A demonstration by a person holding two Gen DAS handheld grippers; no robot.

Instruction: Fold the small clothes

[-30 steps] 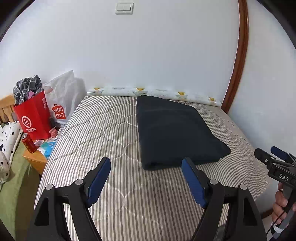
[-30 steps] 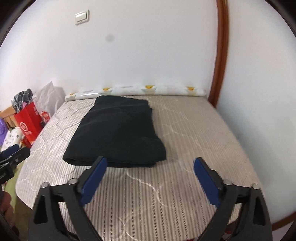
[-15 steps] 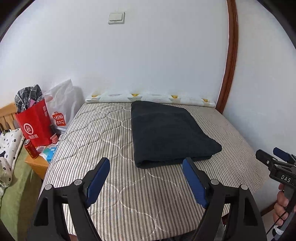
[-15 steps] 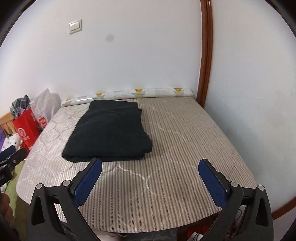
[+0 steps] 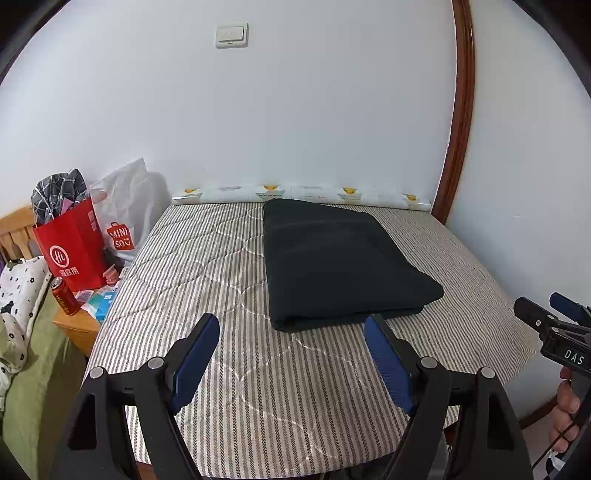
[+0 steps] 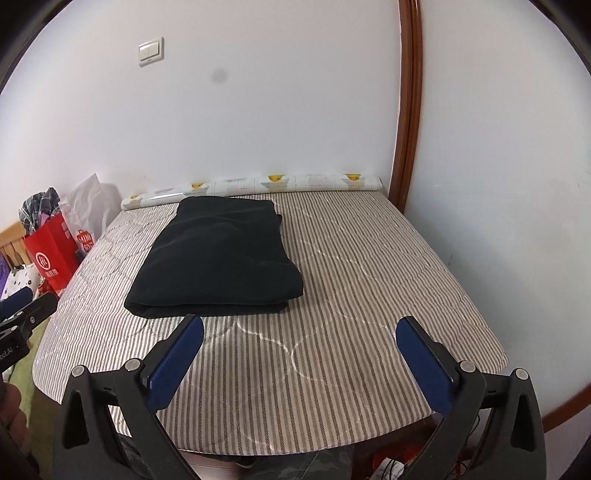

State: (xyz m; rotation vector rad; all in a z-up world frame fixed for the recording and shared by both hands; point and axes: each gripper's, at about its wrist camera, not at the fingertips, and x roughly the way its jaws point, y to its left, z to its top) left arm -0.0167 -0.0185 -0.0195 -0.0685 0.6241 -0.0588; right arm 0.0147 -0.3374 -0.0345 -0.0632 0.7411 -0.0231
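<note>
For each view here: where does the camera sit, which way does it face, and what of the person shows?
Left wrist: on the left gripper, facing down the striped bed toward the wall; its open fingers show, plus the right gripper and a hand at the right edge.
Right wrist: on the right gripper, facing likewise; open fingers, left gripper at the left edge.
Shared: the folded dark cloth, red bag, light switch.

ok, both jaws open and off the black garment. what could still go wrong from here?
1. The folded black garment has a loose, uneven near edge; any nudge from the left gripper may undo the fold.
2. The right gripper hangs over the mattress edge; its open jaws could snag the striped cover.
3. The red can stands by the side table's edge, close to the left gripper's sweep.
</note>
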